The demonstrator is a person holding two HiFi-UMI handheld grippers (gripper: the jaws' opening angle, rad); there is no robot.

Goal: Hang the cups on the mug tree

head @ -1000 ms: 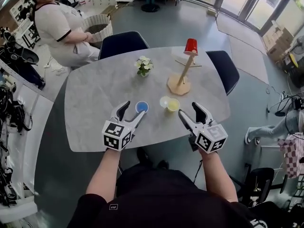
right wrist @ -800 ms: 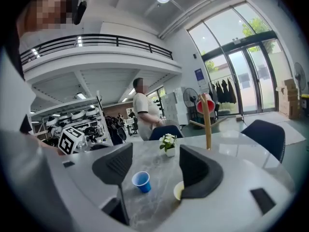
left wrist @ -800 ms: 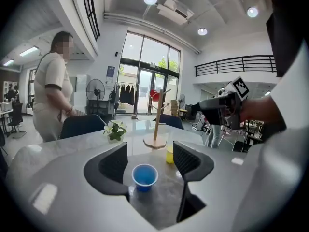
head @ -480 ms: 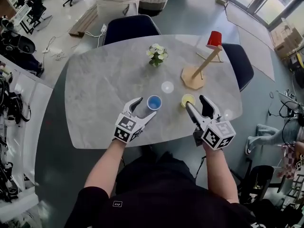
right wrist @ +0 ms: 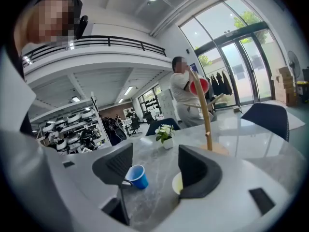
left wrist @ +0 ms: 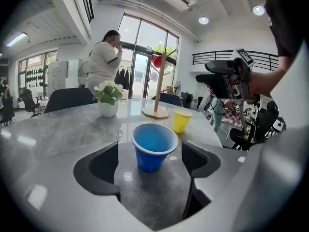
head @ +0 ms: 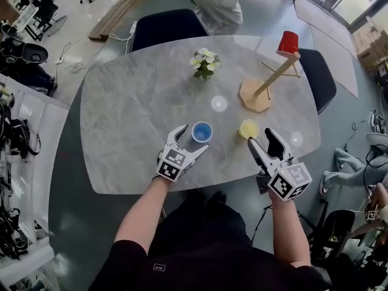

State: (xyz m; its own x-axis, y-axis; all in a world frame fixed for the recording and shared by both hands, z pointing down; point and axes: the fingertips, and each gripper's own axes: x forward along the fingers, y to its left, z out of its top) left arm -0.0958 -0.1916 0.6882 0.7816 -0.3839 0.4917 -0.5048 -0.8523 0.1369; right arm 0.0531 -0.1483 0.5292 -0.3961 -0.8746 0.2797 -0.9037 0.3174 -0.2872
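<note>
Both grippers sit lower over the table than a second ago, and the left gripper (head: 190, 138) has just been spreading its jaws wider, with the blue cup (head: 202, 131) at their mouth.

From the head view, the blue cup stands upright on the grey marble-patterned table (head: 121, 120), just at the tip of the left gripper's inner finger. The yellow cup (head: 249, 128) stands upright beside it, just ahead of the right gripper (head: 261, 138), whose jaws are apart. Farther back stands the wooden mug tree (head: 267, 86) with a red cup (head: 287, 43) hung upside down on its top. A small pot of white flowers (head: 205, 62) sits near the table's far edge, and two dark chairs (head: 167, 29) are pushed in behind.

In the left gripper view, the blue cup stands between the two dark pads with a gap on each side, so the fingers are released and press on nothing. Beyond it are the yellow cup (left wrist: 181, 121), the mug tree (left wrist: 158, 93) and the flower pot. The right gripper (left wrist: 212, 77) hovers at the right.

In the right gripper view, the jaws are spread and hold nothing. The blue cup (right wrist: 137, 176) shows past the left pad and the yellow cup (right wrist: 176, 182) peeks from behind the right pad, both on the table. A person (right wrist: 183, 95) stands behind the mug tree (right wrist: 206, 115).
</note>
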